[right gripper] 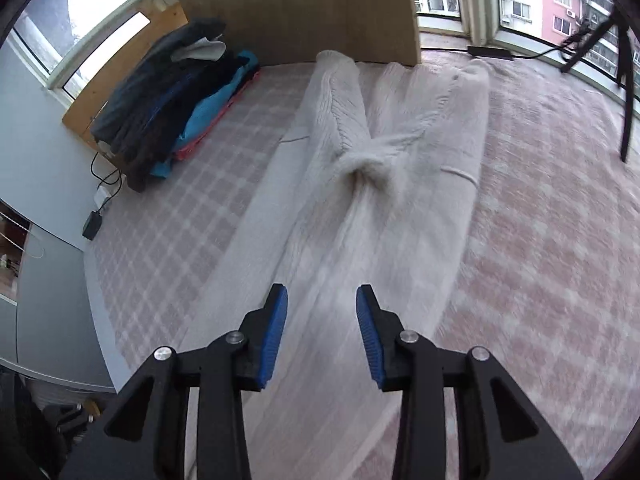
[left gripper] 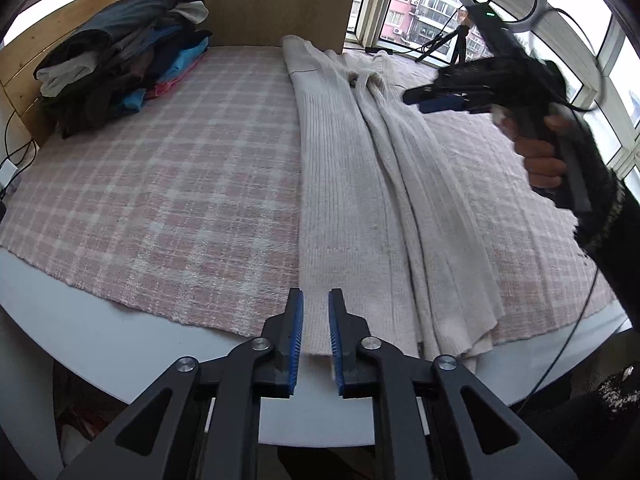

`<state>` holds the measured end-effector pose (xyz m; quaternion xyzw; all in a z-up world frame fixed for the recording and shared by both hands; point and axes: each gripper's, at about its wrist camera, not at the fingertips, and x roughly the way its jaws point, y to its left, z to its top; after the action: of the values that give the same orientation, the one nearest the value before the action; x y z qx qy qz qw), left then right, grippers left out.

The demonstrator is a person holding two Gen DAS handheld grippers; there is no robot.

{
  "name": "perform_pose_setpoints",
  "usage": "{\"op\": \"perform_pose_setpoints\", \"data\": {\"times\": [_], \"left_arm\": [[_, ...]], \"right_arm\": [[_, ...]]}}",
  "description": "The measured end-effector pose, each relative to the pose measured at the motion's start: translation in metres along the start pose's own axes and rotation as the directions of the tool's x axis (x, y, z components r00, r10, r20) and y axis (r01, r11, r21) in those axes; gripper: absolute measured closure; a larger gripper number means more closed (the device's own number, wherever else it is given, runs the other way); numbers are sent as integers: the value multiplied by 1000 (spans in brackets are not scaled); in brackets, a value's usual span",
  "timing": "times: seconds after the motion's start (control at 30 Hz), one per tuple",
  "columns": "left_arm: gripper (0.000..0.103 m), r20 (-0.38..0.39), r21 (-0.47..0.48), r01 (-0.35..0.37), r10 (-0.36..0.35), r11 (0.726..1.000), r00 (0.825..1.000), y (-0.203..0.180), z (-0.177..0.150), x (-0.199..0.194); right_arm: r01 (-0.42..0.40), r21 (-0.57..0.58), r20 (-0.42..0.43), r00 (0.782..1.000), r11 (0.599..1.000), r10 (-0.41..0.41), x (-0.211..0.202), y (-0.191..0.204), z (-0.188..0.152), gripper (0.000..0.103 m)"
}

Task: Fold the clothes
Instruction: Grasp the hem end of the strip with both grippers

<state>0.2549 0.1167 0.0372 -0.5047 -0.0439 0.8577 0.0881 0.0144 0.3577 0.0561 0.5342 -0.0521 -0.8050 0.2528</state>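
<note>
Cream ribbed knit, the sweater lies as a long narrow strip on the pink plaid blanket, sleeves folded in and crossing near the far end, its long axis running from the near table edge straight away toward the wooden board. Your left gripper hovers just over the near hem, jaws parted a little with the hem edge below the gap, pads not pressing on cloth: released. Your right gripper hangs above the strip farther along, jaws parted wider, nothing between them; that view is blurred. Your right hand shows off to the strip's right side in the left view. Judgement: the next fold likely runs end to end along that axis, and the left gripper sits nearer the hem. A pile of dark and blue clothes sits well apart, far left.
</note>
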Motion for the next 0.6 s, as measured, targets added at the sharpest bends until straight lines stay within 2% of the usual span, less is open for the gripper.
{"op": "perform_pose_setpoints", "data": {"times": [0.1, 0.2, 0.3, 0.47, 0.6], "left_arm": [[74, -44, 19, 53, -52, 998, 998, 9, 5, 11], [71, -99, 61, 100, -94, 993, 991, 11, 8, 24], [71, -140, 120, 132, -115, 984, 984, 5, 7, 36], [71, -170, 166, 181, -152, 969, 974, -2, 5, 46], [71, -186, 176, 217, -184, 960, 965, 0, 5, 47]], "right_arm": [[-37, 89, -7, 999, 995, 38, -29, -13, -54, 65], [-24, 188, -37, 999, 982, 31, -39, -16, -113, 65], [-7, 234, -65, 998, 972, 23, -35, -7, -158, 65], [-29, 286, -30, 999, 958, 39, -30, 18, -190, 65], [50, 225, -24, 999, 973, -45, -19, 49, -197, 64]]}}
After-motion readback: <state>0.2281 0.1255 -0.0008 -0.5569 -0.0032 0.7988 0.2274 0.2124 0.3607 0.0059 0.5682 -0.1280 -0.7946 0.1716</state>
